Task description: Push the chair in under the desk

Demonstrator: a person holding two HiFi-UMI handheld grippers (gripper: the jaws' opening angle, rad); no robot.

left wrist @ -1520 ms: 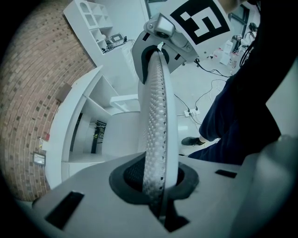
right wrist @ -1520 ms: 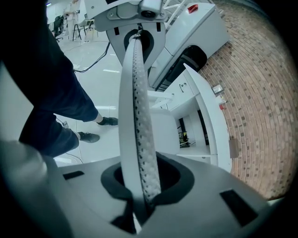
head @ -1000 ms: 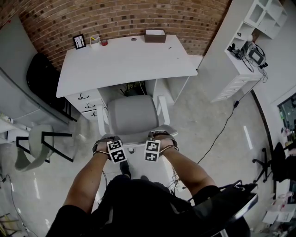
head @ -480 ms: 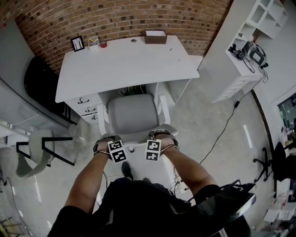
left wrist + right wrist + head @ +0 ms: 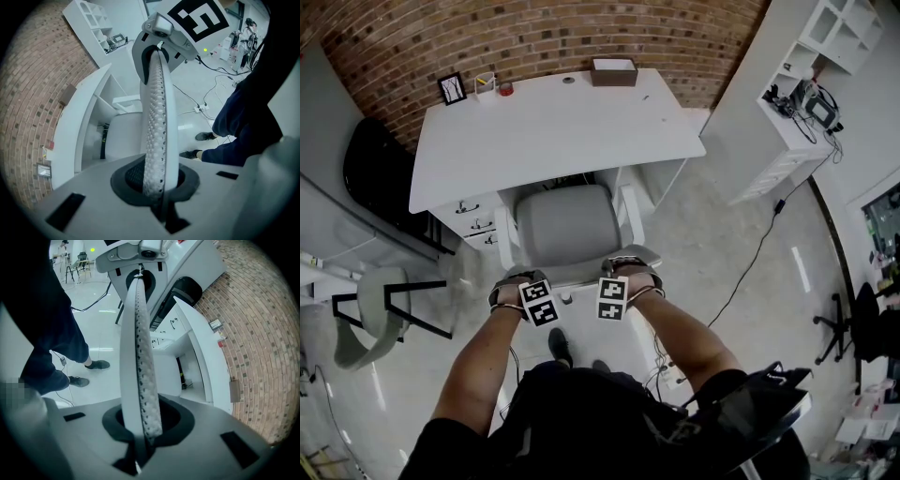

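Observation:
A white office chair with a grey seat (image 5: 565, 225) faces the white desk (image 5: 553, 122), the front of its seat just under the desk's edge. Both grippers hold the top rim of its mesh backrest (image 5: 577, 273). My left gripper (image 5: 518, 280) grips the rim's left part, its jaws closing tighter on it. My right gripper (image 5: 627, 268) is shut on the right part. In the left gripper view the backrest (image 5: 157, 112) runs up from between the left gripper's (image 5: 157, 187) jaws. The right gripper view shows the backrest (image 5: 137, 352) the same way in the right gripper (image 5: 143, 427).
On the desk's far edge stand a picture frame (image 5: 451, 89), a pen cup (image 5: 483, 82) and a brown box (image 5: 613, 71). Drawers (image 5: 473, 220) sit left of the knee space. A grey stool (image 5: 367, 314) stands left, white shelving (image 5: 802, 103) right, a cable (image 5: 759, 253) on the floor.
The chair has rolled a little toward the desk, its seat slightly further under the edge. Both grippers moved forward with the backrest.

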